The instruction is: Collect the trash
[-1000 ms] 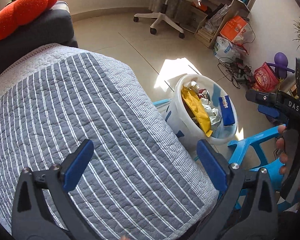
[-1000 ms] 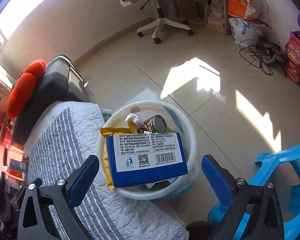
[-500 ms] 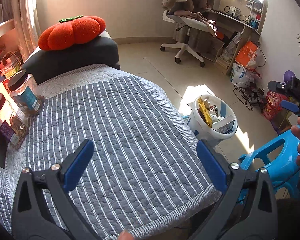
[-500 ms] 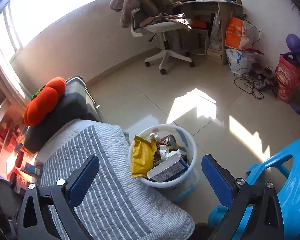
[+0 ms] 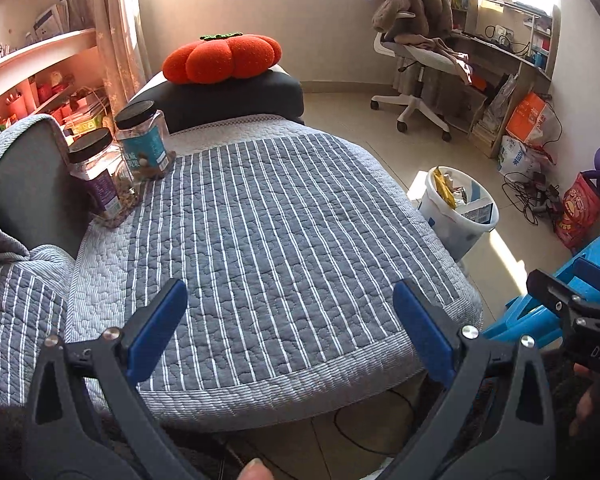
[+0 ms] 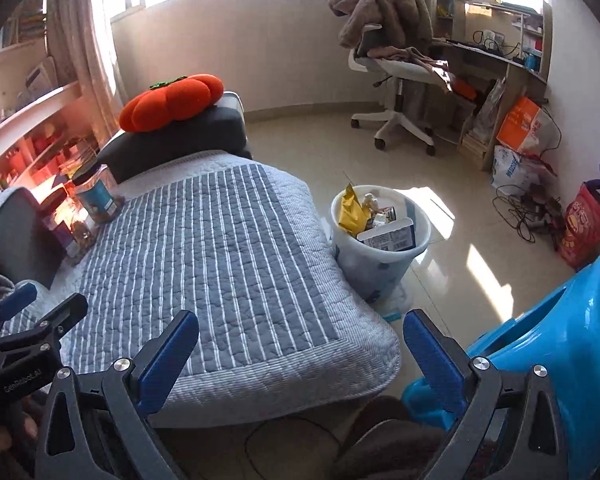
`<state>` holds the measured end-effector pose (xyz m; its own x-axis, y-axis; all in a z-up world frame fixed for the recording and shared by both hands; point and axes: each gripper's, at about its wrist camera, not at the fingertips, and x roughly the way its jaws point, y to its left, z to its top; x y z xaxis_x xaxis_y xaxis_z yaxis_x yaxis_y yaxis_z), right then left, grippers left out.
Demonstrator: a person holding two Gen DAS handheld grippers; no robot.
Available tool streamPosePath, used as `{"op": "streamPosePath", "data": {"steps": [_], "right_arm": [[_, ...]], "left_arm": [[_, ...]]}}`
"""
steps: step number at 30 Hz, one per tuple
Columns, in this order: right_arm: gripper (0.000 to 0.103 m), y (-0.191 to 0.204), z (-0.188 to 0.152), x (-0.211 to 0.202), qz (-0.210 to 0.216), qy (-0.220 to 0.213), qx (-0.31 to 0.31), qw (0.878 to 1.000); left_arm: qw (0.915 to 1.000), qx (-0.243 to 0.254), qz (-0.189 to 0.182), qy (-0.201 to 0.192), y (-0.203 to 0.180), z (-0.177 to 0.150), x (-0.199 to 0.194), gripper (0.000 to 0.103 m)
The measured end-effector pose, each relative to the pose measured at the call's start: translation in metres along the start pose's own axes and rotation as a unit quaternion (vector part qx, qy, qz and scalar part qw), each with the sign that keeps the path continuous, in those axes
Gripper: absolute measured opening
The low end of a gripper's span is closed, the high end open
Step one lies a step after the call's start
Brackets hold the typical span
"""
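Observation:
A white trash bin (image 6: pixel 380 256) stands on the floor at the right of the quilted seat; it also shows in the left wrist view (image 5: pixel 452 220). It holds a yellow wrapper (image 6: pixel 350 212), a blue and white box (image 6: pixel 392 236), a can and crumpled paper. My left gripper (image 5: pixel 288 320) is open and empty, near the front edge of the striped quilt (image 5: pixel 268 232). My right gripper (image 6: pixel 300 348) is open and empty, at the quilt's front right corner, well short of the bin.
Two black-lidded jars (image 5: pixel 140 144) stand at the quilt's left. An orange pumpkin cushion (image 5: pixel 220 56) lies on a dark cushion behind. A blue plastic stool (image 6: pixel 548 352) is at the right. An office chair (image 6: pixel 396 80), a desk, bags and cables fill the far right.
Both grippers have pulled back and up from the bin, which now looks small and far. The blue and white box, held over the bin a second ago, now lies in it.

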<state>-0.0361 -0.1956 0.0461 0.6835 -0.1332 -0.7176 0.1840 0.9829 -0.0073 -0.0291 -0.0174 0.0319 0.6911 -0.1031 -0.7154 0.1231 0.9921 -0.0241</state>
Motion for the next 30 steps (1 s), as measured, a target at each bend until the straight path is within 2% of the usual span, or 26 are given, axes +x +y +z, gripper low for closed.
{"op": "streamPosePath", "data": {"steps": [3, 6, 10, 18, 30], "right_arm": [[0.103, 0.009, -0.026, 0.017, -0.009, 0.020, -0.007, 1.000], [0.103, 0.017, -0.034, 0.034, 0.000, 0.053, -0.026, 0.998], [0.103, 0.020, -0.035, 0.036, 0.001, 0.048, -0.029, 0.998], [0.103, 0.020, -0.029, 0.031, -0.021, 0.027, -0.023, 0.999], [0.103, 0.011, -0.027, 0.028, -0.034, 0.014, -0.003, 0.999]], "left_arm": [[0.9998, -0.002, 0.013, 0.014, 0.005, -0.012, 0.006, 0.102], [0.9995, -0.009, 0.013, 0.027, 0.011, -0.022, 0.013, 0.102], [0.9991, -0.013, 0.022, 0.034, 0.014, -0.031, 0.016, 0.102], [0.9996, -0.002, 0.019, 0.020, 0.008, -0.032, 0.008, 0.102], [0.9998, -0.006, 0.001, 0.018, 0.002, -0.030, 0.003, 0.102]]}}
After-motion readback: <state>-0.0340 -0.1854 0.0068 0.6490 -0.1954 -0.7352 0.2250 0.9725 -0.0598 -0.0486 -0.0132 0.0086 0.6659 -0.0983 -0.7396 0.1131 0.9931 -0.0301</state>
